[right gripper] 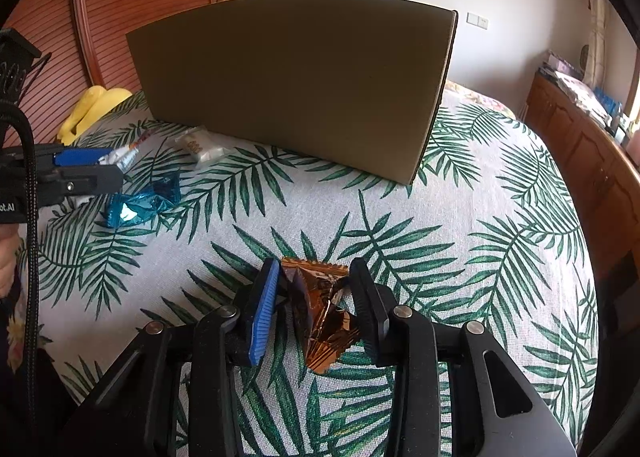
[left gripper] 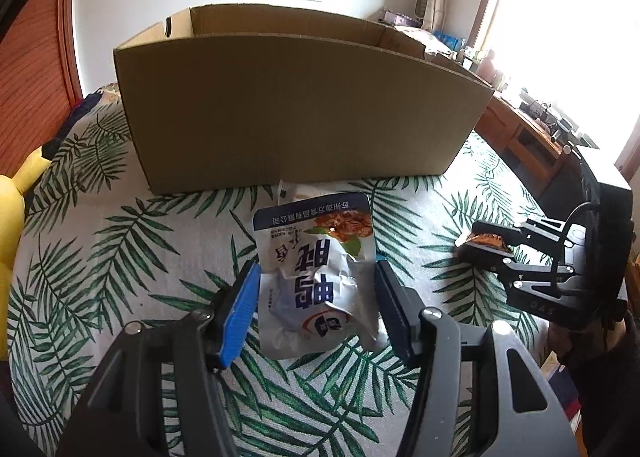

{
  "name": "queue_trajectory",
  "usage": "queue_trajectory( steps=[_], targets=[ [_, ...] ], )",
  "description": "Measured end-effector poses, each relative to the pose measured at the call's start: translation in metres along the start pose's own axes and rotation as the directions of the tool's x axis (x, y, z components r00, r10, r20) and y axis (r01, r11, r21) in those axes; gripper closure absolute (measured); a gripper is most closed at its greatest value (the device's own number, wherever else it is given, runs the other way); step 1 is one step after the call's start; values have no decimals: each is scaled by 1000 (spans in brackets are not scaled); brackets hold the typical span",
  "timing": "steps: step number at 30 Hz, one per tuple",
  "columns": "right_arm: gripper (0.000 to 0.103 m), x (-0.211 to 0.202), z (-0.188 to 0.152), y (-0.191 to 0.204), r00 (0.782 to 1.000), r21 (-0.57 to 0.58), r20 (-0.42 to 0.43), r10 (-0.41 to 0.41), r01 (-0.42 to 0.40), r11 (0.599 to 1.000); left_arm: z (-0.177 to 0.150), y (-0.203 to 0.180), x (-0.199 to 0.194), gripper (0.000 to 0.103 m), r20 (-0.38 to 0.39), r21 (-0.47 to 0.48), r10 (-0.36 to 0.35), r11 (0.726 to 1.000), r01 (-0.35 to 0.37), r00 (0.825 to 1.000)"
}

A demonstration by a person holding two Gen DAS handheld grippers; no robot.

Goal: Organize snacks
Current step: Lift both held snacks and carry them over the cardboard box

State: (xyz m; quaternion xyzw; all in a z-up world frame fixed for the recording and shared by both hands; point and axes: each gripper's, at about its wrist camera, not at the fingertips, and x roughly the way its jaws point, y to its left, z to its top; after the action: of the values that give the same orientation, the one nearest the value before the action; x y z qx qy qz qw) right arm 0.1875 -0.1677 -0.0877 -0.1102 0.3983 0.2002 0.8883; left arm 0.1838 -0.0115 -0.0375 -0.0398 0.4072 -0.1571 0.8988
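Note:
My left gripper (left gripper: 316, 277) is shut on a silver and white snack pouch (left gripper: 316, 273) with blue Chinese lettering, its fingers pressing both sides. My right gripper (right gripper: 314, 289) is shut on a crinkled copper-brown foil snack (right gripper: 320, 313), just above the leaf-print cloth. In the left wrist view the right gripper (left gripper: 486, 247) shows at the right with the brown snack (left gripper: 486, 243) between its fingers. An open cardboard box (left gripper: 296, 109) stands behind both; it also shows in the right wrist view (right gripper: 296, 85).
In the right wrist view a blue foil snack (right gripper: 140, 203), a white packet (right gripper: 198, 147) and a striped wrapper (right gripper: 128, 155) lie left of the box on the leaf-print cloth (right gripper: 480, 257). A yellow toy (right gripper: 94, 109) sits at the far left. A wooden cabinet (right gripper: 580, 153) runs along the right.

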Motion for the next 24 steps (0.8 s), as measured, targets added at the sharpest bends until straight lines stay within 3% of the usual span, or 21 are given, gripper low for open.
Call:
queue_trajectory(
  steps=[24],
  targets=[
    [77, -11, -3, -2, 997, 10, 69, 25, -26, 1000, 8, -6, -16, 46, 62, 21, -37, 999, 36, 997]
  ],
)
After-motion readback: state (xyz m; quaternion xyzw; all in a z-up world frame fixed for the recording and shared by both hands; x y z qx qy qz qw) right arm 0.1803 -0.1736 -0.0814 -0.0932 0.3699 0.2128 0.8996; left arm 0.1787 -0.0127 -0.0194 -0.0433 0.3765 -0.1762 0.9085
